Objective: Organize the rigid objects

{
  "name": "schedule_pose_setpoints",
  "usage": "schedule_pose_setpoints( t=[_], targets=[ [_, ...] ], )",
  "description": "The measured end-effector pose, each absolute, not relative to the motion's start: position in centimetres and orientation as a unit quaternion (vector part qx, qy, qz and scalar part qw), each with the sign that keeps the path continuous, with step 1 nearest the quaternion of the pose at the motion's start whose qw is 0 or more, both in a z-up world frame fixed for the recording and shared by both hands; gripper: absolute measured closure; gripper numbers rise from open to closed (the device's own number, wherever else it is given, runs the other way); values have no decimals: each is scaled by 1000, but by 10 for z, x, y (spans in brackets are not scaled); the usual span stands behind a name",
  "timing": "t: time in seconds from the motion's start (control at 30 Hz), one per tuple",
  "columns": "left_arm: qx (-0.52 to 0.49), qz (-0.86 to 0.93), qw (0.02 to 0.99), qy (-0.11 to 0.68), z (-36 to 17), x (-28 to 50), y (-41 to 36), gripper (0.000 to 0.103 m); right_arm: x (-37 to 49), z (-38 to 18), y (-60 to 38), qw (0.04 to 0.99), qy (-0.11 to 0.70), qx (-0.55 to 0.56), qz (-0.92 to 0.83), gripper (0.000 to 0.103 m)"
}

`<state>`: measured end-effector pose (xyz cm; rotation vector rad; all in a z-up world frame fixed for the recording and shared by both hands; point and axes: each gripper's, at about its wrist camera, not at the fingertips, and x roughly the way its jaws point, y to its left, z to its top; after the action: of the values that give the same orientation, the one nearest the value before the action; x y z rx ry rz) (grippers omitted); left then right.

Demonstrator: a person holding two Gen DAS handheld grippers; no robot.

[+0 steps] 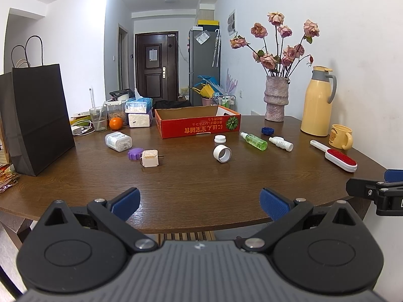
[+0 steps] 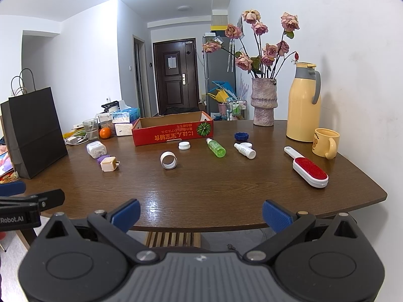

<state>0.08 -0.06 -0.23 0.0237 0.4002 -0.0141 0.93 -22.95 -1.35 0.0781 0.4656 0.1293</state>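
An open red cardboard box [image 1: 199,127] [image 2: 173,134] stands at the back middle of the brown table [image 1: 191,188]. In front of it lie a white tape ring [image 1: 222,153] [image 2: 168,160], a white cap [image 1: 220,139], a green spray bottle [image 1: 254,141] [image 2: 216,147], a blue cap [image 1: 267,130], a small white bottle [image 1: 280,143] [image 2: 244,150], a white plug cube [image 1: 150,158] [image 2: 108,163], a purple cap [image 1: 135,154] and a pill jar [image 1: 118,141]. A red lint brush [image 1: 336,156] [image 2: 307,167] lies right. My left gripper [image 1: 200,202] and right gripper [image 2: 201,215] hover open over the near edge, both empty.
A black paper bag [image 1: 35,120] stands at the left. A vase of dried roses [image 1: 275,98], a yellow thermos [image 1: 317,102] and a yellow mug [image 1: 341,136] line the right back. An orange [image 1: 116,123], a glass, tissue packs and cables crowd the back left.
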Motion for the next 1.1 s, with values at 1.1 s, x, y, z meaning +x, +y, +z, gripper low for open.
schedule_pose_setpoints(
  t=[1.1],
  targets=[
    [-9,14,976,217,-12,31,13,0,34,-24,-238,969,238,47,51,0]
  ],
)
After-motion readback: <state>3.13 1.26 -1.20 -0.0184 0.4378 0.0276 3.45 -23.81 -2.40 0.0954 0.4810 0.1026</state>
